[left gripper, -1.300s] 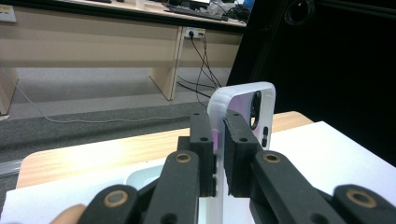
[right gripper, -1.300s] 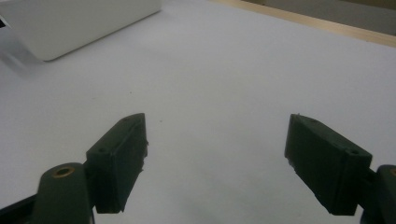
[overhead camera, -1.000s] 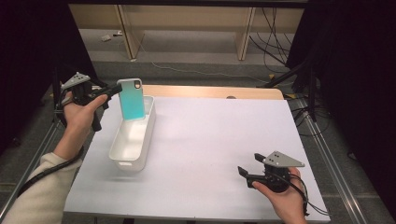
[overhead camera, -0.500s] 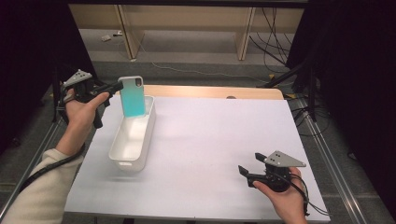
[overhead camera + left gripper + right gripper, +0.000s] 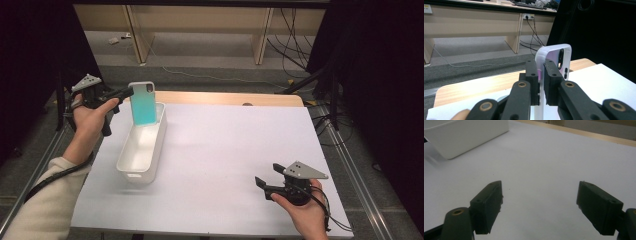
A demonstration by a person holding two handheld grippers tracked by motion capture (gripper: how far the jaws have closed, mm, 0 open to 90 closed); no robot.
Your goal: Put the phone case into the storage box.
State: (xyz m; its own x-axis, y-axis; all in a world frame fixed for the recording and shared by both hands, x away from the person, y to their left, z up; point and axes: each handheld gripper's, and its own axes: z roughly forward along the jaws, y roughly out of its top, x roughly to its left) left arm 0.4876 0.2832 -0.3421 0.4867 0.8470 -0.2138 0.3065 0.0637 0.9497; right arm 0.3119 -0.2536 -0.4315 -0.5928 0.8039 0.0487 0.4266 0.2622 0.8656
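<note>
A teal phone case with a white rim (image 5: pixel 143 103) hangs upright over the far end of a long white bin (image 5: pixel 129 162) at the table's left. My left gripper (image 5: pixel 129 92) is shut on the case's upper left edge. In the left gripper view the white rim (image 5: pixel 554 51) rises between the two black pads (image 5: pixel 552 78), with the camera cut-out at the right. Near the front right of the table my right gripper (image 5: pixel 266 184) rests low over the white surface, open with nothing between its pads (image 5: pixel 488 205).
The table carries a white sheet (image 5: pixel 225 150) with a wooden strip (image 5: pixel 225 98) along its far edge. Beyond it are wooden desk legs and cables on the floor. Black curtains close both sides. The bin's corner (image 5: pixel 466 135) lies far left of the right gripper.
The left gripper has lifted the case slightly higher over the bin's far end. The right gripper has stayed in place.
</note>
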